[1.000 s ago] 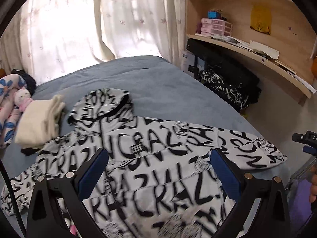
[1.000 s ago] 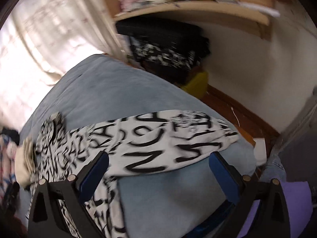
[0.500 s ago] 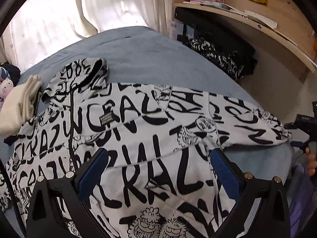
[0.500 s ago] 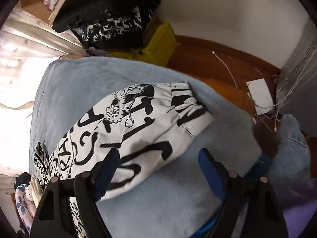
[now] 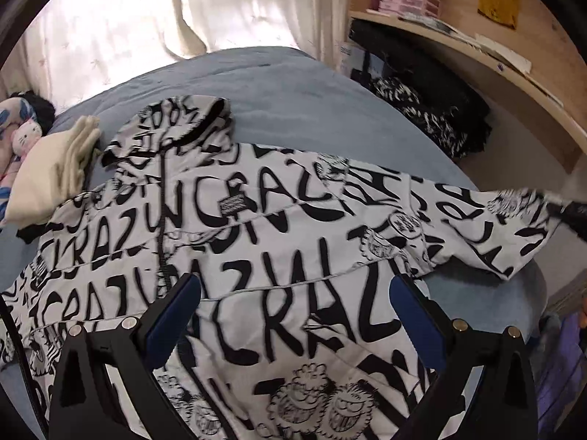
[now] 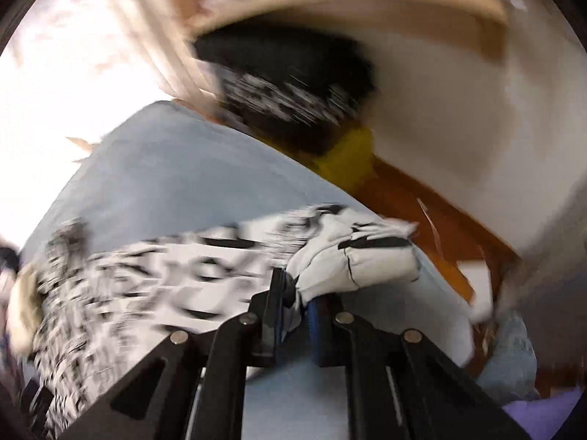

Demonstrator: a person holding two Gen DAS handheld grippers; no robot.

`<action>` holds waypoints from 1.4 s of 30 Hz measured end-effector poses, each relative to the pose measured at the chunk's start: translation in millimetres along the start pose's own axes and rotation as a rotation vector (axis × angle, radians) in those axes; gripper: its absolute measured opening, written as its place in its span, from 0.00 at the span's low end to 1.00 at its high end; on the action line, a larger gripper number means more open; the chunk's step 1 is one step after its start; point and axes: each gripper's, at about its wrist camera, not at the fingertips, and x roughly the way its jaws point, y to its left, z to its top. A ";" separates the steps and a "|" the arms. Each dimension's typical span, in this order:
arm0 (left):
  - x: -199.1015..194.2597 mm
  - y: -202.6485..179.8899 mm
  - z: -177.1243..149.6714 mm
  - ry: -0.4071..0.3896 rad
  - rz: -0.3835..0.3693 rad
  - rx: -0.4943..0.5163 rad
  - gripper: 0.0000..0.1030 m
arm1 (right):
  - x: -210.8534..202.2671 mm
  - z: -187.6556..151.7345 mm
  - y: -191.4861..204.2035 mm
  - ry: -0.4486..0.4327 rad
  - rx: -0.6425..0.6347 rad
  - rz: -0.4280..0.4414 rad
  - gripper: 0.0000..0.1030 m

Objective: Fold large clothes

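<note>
A white hooded jacket with black lettering (image 5: 279,249) lies spread front-up on the blue-grey bed (image 5: 293,84), hood toward the window. My left gripper (image 5: 293,315) is open and empty, hovering over the jacket's lower front. My right gripper (image 6: 297,293) is shut on the cuff end of the jacket's right sleeve (image 6: 352,260) and holds it lifted off the bed; that view is blurred by motion. In the left wrist view the sleeve (image 5: 506,234) stretches out to the right, raised at its end.
A folded cream garment (image 5: 55,168) and a soft toy (image 5: 25,139) lie at the bed's left. A wooden shelf (image 5: 477,58) with dark bags under it (image 5: 433,117) runs along the right wall. The wooden floor (image 6: 422,212) lies past the bed's right edge.
My right gripper has closed on the sleeve's cuff end and lifted it. My left gripper has drawn back a little and stays open over the jacket.
</note>
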 end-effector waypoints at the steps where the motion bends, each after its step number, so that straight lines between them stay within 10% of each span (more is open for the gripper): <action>1: -4.7 6.8 -1.4 -0.012 0.012 -0.009 0.99 | -6.5 -0.2 18.9 -0.019 -0.035 0.035 0.11; 8: -26.7 65.8 -16.0 -0.047 0.053 -0.109 0.99 | -15.7 -47.4 185.3 -0.034 -0.304 0.340 0.11; 14: -15.7 109.3 -34.4 -0.020 0.123 -0.151 0.99 | 39.9 -132.2 257.5 0.104 -0.454 0.312 0.11; 22: 12.0 120.7 -57.4 0.059 0.050 -0.178 0.99 | 56.4 -164.5 241.0 0.194 -0.448 0.330 0.19; 28: 21.1 112.5 -58.6 0.082 -0.044 -0.191 0.99 | 23.7 -127.7 216.3 0.097 -0.354 0.417 0.67; 36: 55.5 108.2 -54.4 0.181 -0.266 -0.280 0.96 | -3.9 -106.8 190.5 0.033 -0.251 0.432 0.67; 42: 114.0 89.9 -59.1 0.356 -0.489 -0.390 0.66 | 0.5 -110.5 163.6 0.088 -0.148 0.451 0.67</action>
